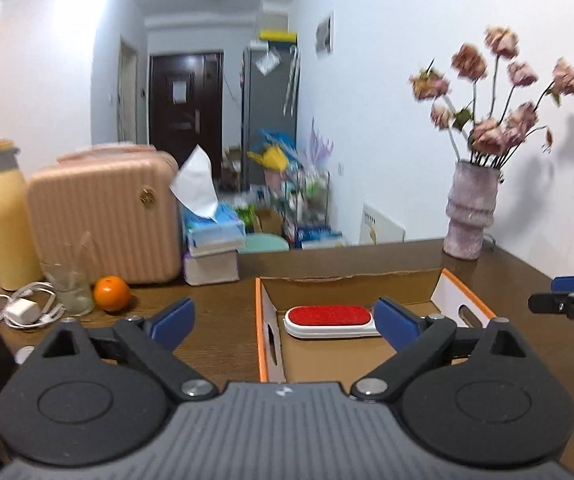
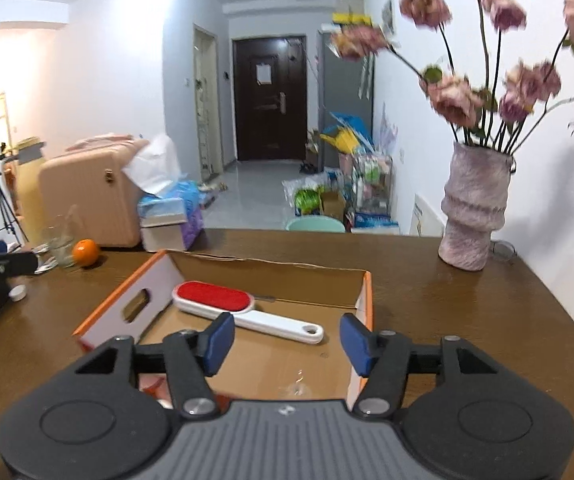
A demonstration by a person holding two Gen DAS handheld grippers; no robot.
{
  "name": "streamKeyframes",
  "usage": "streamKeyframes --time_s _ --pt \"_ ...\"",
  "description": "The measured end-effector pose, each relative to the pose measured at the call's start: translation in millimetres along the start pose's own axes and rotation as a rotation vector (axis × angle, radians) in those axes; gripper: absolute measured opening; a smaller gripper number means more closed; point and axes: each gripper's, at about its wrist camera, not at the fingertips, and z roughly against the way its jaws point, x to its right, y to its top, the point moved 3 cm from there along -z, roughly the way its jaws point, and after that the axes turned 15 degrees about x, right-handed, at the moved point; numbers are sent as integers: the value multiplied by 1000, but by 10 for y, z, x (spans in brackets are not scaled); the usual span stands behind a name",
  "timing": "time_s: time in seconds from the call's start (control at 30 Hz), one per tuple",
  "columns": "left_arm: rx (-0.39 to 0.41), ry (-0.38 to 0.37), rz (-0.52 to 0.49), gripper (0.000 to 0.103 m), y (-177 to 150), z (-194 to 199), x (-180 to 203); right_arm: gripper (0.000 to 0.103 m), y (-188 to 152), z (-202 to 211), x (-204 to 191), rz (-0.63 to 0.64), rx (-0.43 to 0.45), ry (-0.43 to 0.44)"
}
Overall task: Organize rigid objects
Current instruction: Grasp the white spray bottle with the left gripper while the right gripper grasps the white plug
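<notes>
- Brown wood fills the lower half of both views: our worktop (image 2: 467,312), with a white-walled hallway and a dark door (image 2: 269,98) behind it.
- We see an open cardboard box (image 2: 223,268) with orange edges at the centre of the right wrist view.
- On the box floor lies a lint brush (image 2: 243,310), red pad toward the upper left, white handle pointing to the lower right.
- Our left tool (image 1: 283,320) is spread wide and holds nothing; in its own view the right pad overlaps the brush's end.
- Our right tool (image 2: 283,344) is likewise spread and empty, low in the frame over the box's near part.
- At right stands a mauve vase (image 2: 473,208) of dried pink flowers.
- At left in the left wrist view we see an orange (image 1: 112,293), a glass (image 1: 72,292), a white charger (image 1: 23,310), a yellow flask (image 1: 5,216), a pink case (image 1: 105,216) and a tissue pack (image 1: 213,228).
</notes>
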Motion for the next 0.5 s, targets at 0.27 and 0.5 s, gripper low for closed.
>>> streamKeyframes --time_s 0.27,0.5 --pt "137 -1 -28 103 -330 997 66 78 -380 846 -332 -20 138 7" --pt "163 -14 -38 103 -822 1828 54 88 -858 1665 -653 5 240 -44"
